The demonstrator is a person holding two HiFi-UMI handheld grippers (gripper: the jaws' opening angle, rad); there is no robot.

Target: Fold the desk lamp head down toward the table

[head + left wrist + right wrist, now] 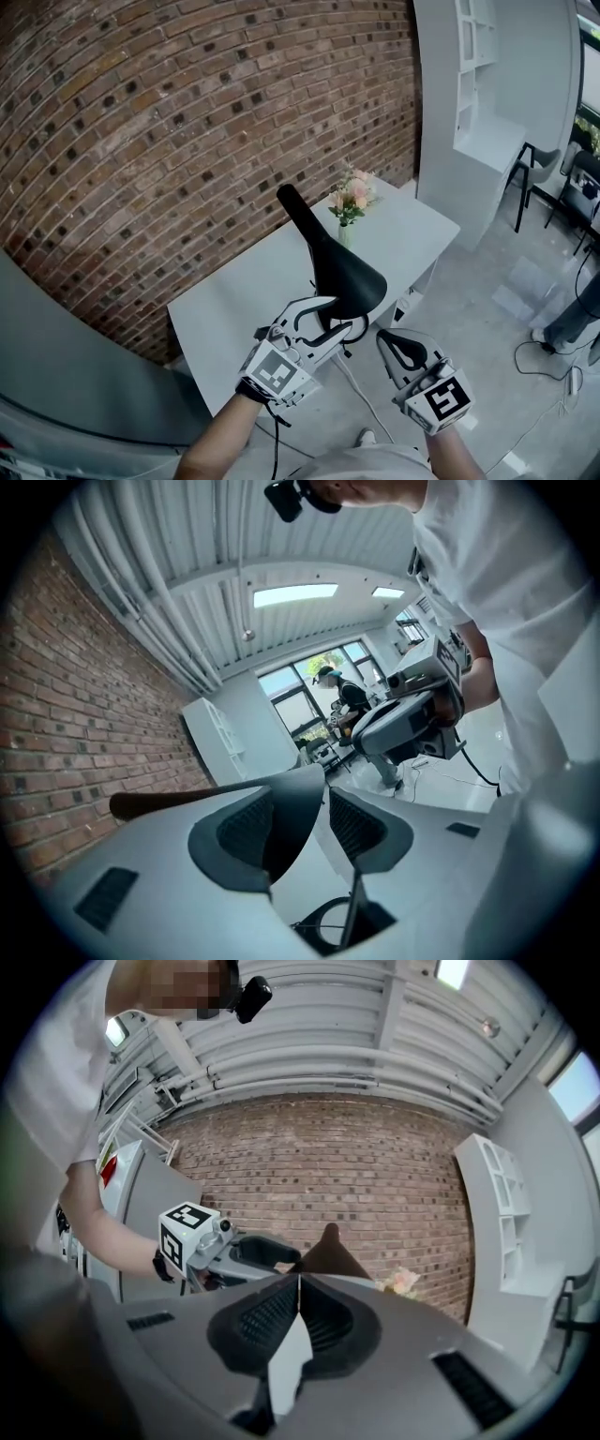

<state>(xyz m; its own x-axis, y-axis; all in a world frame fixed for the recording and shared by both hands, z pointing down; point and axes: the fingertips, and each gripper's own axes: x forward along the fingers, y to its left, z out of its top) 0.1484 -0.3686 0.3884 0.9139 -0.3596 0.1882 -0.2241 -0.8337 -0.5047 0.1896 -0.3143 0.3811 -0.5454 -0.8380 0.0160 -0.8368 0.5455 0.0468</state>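
The black desk lamp head (333, 262) is long and flares wide at its near end, slanting over the white table (225, 305). My left gripper (342, 317) reaches around that wide end, one jaw above it and one below. In the left gripper view the lamp head (291, 827) lies between the jaws of my left gripper (323, 803), against one pad with a gap to the other. My right gripper (386, 339) hovers just right of the lamp with nothing in it. In the right gripper view the pads of my right gripper (300, 1288) meet, and the lamp head (328, 1251) rises beyond them.
A small vase of pink flowers (350, 202) stands on the table behind the lamp. A brick wall (169, 122) runs along the table's far side. A white shelf unit (487, 94) and dark chairs (539, 169) are at the right. A cable (361, 394) trails on the floor.
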